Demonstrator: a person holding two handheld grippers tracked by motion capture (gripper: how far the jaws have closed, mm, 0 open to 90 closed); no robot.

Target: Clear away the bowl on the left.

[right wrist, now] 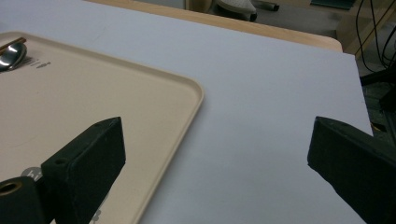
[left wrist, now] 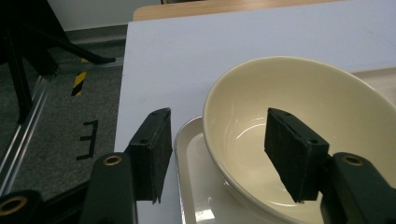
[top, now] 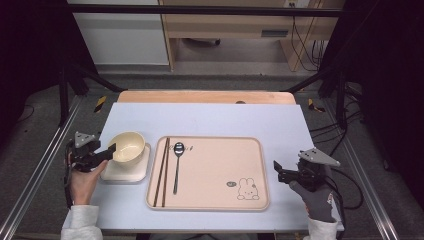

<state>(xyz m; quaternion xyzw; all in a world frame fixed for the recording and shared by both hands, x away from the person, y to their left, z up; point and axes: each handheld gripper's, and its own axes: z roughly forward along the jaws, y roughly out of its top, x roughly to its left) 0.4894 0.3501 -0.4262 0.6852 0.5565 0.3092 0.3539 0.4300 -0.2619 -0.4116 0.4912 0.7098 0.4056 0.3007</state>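
A cream bowl [top: 127, 145] [left wrist: 289, 88] stands on a small white square dish [top: 122, 174] [left wrist: 194, 186] at the left of the table. My left gripper [top: 107, 152] [left wrist: 217, 133] straddles the bowl's near rim, one jaw inside the bowl and the other outside, with a gap between the outer pad and the wall. It is open. My right gripper [top: 276, 170] [right wrist: 215, 140] hovers wide open just right of the beige tray [top: 215, 200] [right wrist: 93, 98], with nothing between its jaws.
On the tray's left part lie dark chopsticks [top: 162, 170] and a metal spoon [top: 177, 165] [right wrist: 11, 53]; a rabbit print [top: 247, 189] marks its near right corner. The pale blue table top [top: 210, 117] ends in a wooden edge at the back.
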